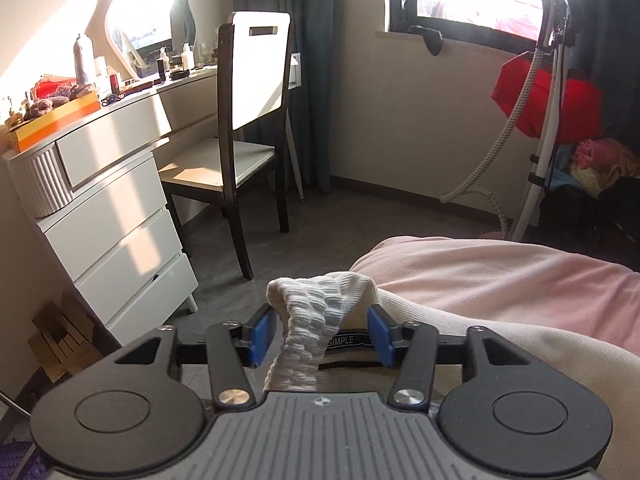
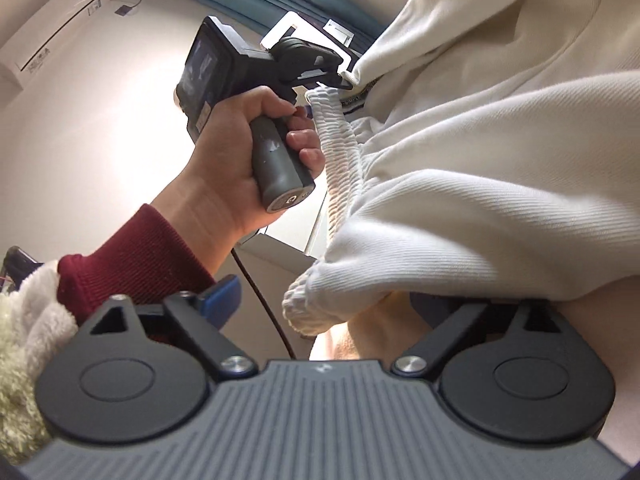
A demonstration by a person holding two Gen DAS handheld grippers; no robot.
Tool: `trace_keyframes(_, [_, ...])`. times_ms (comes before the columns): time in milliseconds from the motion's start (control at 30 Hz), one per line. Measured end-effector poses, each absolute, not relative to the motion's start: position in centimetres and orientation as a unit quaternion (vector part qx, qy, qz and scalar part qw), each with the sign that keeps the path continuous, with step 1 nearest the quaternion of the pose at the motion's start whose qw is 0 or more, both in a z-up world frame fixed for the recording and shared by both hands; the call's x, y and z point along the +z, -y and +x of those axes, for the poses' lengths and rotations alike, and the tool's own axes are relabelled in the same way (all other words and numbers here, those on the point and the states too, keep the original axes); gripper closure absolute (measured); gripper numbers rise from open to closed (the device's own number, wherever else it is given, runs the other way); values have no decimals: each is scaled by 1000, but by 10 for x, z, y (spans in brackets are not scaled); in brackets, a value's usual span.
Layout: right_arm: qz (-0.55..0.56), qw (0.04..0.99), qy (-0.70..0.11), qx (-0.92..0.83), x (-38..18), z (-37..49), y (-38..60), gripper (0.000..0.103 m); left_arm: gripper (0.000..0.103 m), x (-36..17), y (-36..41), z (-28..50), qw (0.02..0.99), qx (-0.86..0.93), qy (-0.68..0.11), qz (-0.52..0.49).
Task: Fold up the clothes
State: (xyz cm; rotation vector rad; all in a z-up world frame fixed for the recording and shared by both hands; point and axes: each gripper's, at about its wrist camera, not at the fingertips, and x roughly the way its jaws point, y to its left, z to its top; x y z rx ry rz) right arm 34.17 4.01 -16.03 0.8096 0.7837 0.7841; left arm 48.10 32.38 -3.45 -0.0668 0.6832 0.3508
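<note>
The white garment [image 2: 480, 184] fills the frame's right, its ribbed band stretched for folding. One corner is draped between the left gripper's [image 1: 322, 334] spread pads; the right gripper's [image 2: 316, 300] grip cannot be told.

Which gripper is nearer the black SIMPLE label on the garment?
Left. The left gripper has the label right between its open fingers, beside the ribbed waistband. The right gripper sits farther along that waistband, away from the label.

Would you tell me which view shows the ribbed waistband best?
The right wrist view: the ribbed waistband runs lengthwise from the left gripper toward the right gripper. The left wrist view shows only a bunched end between blue pads.
</note>
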Motion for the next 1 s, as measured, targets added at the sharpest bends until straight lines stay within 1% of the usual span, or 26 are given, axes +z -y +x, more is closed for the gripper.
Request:
trace_keyframes(33, [365, 780, -357, 361, -152, 334, -34, 7, 19, -28, -317, 468, 932, 161, -324, -29])
trace_keyframes(67, [357, 787, -351, 361, -142, 327, -29, 7, 16, -23, -308, 455, 936, 152, -317, -21])
trace_keyframes(133, [340, 803, -338, 355, -122, 311, -14, 7, 14, -12, -286, 426, 939, 142, -314, -8])
trace_keyframes(267, [280, 855, -293, 325, -75, 270, 30, 7, 5, 15, -235, 356, 953, 99, -287, -6])
trace_keyframes(433, [188, 918, -225, 269, -24, 219, 103, 7, 5, 45, -158, 266, 970, 44, -237, 28])
trace_keyframes(500, [171, 932, -210, 242, -12, 201, 133, 7, 5, 55, -126, 230, 975, 25, -217, 42])
trace_keyframes(633, [151, 955, -179, 183, 6, 166, 192, 7, 4, 67, -74, 171, 979, -23, -202, 26])
trace_keyframes(700, [150, 962, -168, 154, 15, 156, 213, 7, 4, 72, -49, 145, 979, -44, -200, 21])
trace_keyframes(767, [154, 967, -160, 127, 24, 149, 232, 7, 4, 76, -29, 130, 975, -66, -214, 14])
trace_keyframes(900, [216, 960, -148, 98, 46, 137, 274, 7, 5, 86, 8, 111, 969, -86, -229, 27])
trace_keyframes(1000, [245, 957, -131, 85, 54, 131, 296, 7, 5, 91, 31, 102, 968, -99, -225, 49])
